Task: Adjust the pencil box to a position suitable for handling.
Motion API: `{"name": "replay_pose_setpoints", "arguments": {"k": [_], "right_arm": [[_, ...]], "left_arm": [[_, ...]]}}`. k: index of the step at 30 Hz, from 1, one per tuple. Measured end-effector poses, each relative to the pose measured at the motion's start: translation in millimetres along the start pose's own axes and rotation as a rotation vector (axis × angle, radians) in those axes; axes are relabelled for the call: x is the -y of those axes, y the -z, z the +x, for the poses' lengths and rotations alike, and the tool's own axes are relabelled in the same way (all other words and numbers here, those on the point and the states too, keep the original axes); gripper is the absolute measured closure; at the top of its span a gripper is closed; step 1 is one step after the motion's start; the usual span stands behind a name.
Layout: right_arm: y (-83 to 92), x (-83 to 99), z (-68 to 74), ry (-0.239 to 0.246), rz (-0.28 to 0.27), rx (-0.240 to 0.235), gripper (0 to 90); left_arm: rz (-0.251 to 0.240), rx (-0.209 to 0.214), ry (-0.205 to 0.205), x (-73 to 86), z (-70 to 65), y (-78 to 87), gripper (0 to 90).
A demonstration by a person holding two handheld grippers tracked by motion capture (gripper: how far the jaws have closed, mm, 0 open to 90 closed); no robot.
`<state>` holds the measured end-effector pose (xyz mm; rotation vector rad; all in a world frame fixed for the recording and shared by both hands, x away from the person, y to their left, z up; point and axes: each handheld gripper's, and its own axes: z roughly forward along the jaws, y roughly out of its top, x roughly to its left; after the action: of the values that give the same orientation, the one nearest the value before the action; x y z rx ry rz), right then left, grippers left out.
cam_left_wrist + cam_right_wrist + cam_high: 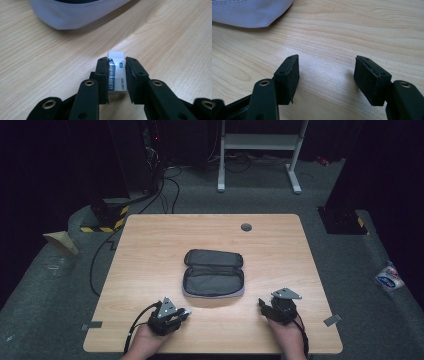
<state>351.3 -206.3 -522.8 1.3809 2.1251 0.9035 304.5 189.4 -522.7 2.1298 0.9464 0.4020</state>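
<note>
Left gripper (pixel 116 75) near the table's (pixel 150 250) front edge, jaws clamped on a white eraser (pixel 117 72); eraser's long axis runs along the jaws, toward the open pencil case (pixel 213 273). Right gripper (pixel 327 75) half open, empty.

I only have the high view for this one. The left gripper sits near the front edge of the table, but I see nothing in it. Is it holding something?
Observer: Yes. In the left gripper view, the left gripper is shut on a white eraser with a blue sleeve.
Operator: Is the eraser lifted?
Observer: I cannot tell; the wooden table lies right behind it.
Operator: And the right gripper?
Observer: The right gripper is open, with bare wood between the jaws.
Operator: How close is the pencil case?
Observer: Its grey edge lies just ahead of the eraser, apart from it.
</note>
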Motion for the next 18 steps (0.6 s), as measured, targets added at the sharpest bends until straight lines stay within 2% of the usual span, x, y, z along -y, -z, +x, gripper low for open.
{"name": "replay_pose_setpoints", "arguments": {"k": [3, 5, 10, 15, 16, 18], "right_arm": [[0.0, 0.0, -0.1, 0.001, 0.000, 0.000, 36.9], [0.2, 0.2, 0.2, 0.000, 0.000, 0.001, 36.9], [0.2, 0.3, 0.1, 0.001, 0.000, 0.000, 36.9], [0.2, 0.3, 0.2, 0.002, 0.000, 0.000, 36.9], [0.1, 0.1, 0.3, 0.001, 0.000, 0.000, 36.9], [0.0, 0.1, 0.5, 0.001, 0.000, 0.000, 36.9]], "left_arm": [[-0.001, -0.017, 0.011, 1.3, 3.9, 1.5, 72.1], [-0.005, -0.018, 0.025, 3.1, 6.6, 4.1, 67.8], [-0.001, -0.037, -0.009, 6.7, 4.0, 6.2, 62.8], [-0.015, -0.037, -0.010, 6.1, 2.1, 3.5, 62.9], [-0.025, -0.031, -0.017, 6.2, 1.1, 2.3, 66.4], [-0.028, -0.030, -0.020, 6.3, 1.1, 2.0, 67.7]]}}
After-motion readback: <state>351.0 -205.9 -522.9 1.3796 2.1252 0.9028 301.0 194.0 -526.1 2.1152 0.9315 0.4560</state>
